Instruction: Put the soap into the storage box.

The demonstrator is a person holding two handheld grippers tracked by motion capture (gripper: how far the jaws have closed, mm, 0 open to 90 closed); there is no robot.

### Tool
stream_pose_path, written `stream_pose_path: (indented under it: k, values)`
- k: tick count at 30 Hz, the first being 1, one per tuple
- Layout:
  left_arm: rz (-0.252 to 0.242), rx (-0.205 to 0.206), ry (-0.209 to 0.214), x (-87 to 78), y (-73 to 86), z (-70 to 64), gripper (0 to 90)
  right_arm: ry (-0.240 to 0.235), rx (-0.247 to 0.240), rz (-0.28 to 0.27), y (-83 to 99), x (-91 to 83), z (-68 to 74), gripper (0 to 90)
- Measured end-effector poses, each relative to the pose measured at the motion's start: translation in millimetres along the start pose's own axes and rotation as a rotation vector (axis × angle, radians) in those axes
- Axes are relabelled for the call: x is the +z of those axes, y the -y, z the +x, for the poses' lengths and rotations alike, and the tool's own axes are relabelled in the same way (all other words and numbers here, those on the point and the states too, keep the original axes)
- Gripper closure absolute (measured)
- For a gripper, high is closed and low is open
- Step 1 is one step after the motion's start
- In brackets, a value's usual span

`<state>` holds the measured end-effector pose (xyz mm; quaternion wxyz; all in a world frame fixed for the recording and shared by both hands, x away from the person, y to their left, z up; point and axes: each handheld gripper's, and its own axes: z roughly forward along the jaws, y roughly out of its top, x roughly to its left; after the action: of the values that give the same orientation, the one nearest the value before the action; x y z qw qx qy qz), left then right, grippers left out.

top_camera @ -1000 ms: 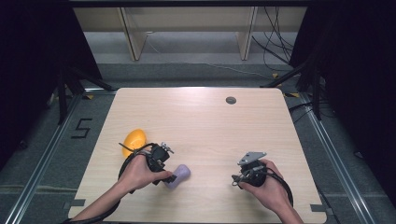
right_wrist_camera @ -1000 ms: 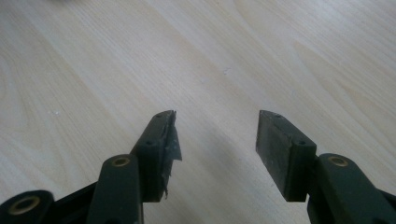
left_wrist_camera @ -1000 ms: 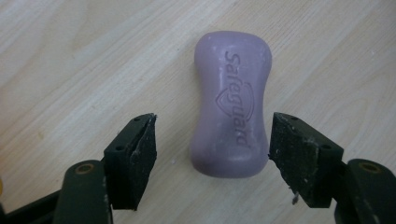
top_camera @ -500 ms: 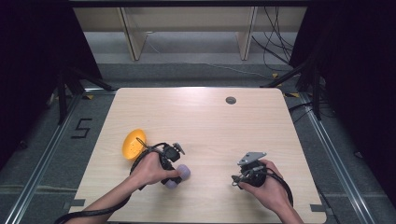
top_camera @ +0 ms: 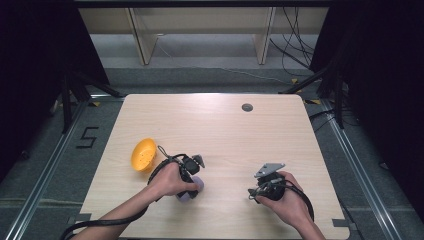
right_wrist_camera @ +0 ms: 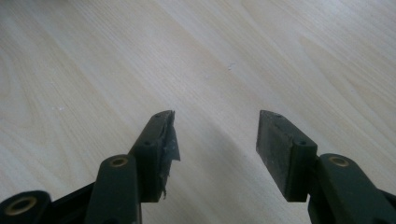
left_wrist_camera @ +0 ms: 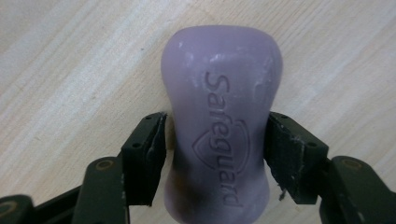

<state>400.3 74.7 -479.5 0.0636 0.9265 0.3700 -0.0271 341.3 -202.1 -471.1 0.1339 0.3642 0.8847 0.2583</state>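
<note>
I'm straddling the purple soap bar (left_wrist_camera: 222, 135) with my left gripper (left_wrist_camera: 217, 154) — jaws wide, not quite pinching yet — squeezing comes next; right gripper (right_wrist_camera: 215, 149) idling open.

The left tool (top_camera: 192, 172) has moved rightward over the soap (left_wrist_camera: 222, 130).

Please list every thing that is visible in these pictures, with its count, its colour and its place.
Soap bar: one, pale purple, lying on the table near its front left, between the left gripper's jaws.
Bowl: one, orange, on the table's left side, tilted, beside the left hand.
Table: one, light wood, with a small dark round hole near its far edge.
Left gripper: one, black, jaws on both sides of the soap bar; a narrow gap shows at one jaw.
Right gripper: one, black, jaws open over bare table.
</note>
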Motion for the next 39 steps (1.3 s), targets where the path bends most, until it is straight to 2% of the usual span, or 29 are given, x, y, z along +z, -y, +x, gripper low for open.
stream_pose_path:
  k: [3, 5, 8, 9, 10, 14, 16, 27, 28, 30, 32, 39]
  values:
    - [0.0, -0.019, 0.004, 0.3, -1.7, -1.2, 41.2, -0.005, 0.006, 0.004, -0.2, -0.5, 0.5, 46.9]
    - [0.016, -0.004, -0.009, 0.2, -2.9, -1.9, 42.6, -0.007, 0.011, -0.008, 0.1, 0.8, 1.3, 46.8]
    - [0.025, -0.009, -0.016, 0.4, -3.9, -4.8, 46.9, -0.01, 0.003, 0.007, -0.1, -0.1, 0.9, 46.7]
    - [0.03, -0.012, -0.018, 0.2, -4.2, -5.1, 47.3, -0.009, 0.009, -0.01, 0.5, 1.4, 1.4, 46.7]
    - [0.033, -0.017, -0.018, 0.3, -4.3, -5.1, 47.5, -0.004, -0.005, -0.012, 0.7, 1.9, 0.7, 46.6]
    - [0.049, -0.026, -0.02, 0.0, -3.9, -5.6, 48.1, -0.007, -0.006, 0.004, 0.5, 0.4, 0.4, 46.6]
    - [0.03, -0.034, -0.035, 1.6, -2.3, -6.8, 48.3, -0.012, 0.002, 0.006, 0.2, -0.1, 1.0, 46.6]
    - [0.012, -0.052, -0.042, -3.1, 0.4, -6.2, 48.9, -0.012, 0.002, 0.005, 0.2, -0.4, 1.1, 46.6]
    - [0.014, -0.04, -0.045, -3.7, 0.3, -5.1, 48.9, -0.013, 0.002, 0.005, 0.2, -0.3, 1.1, 46.6]
    - [0.012, -0.055, -0.037, -4.0, 0.8, -5.6, 48.9, -0.013, 0.001, 0.005, 0.3, -0.3, 1.1, 46.6]
    - [0.022, -0.049, -0.029, -6.0, 0.4, -4.7, 48.9, -0.007, 0.002, -0.012, 0.7, 1.0, 1.5, 46.6]
    - [0.024, -0.058, -0.008, -8.9, 0.7, -3.1, 49.0, -0.012, 0.002, 0.005, 0.2, -0.5, 1.2, 46.6]
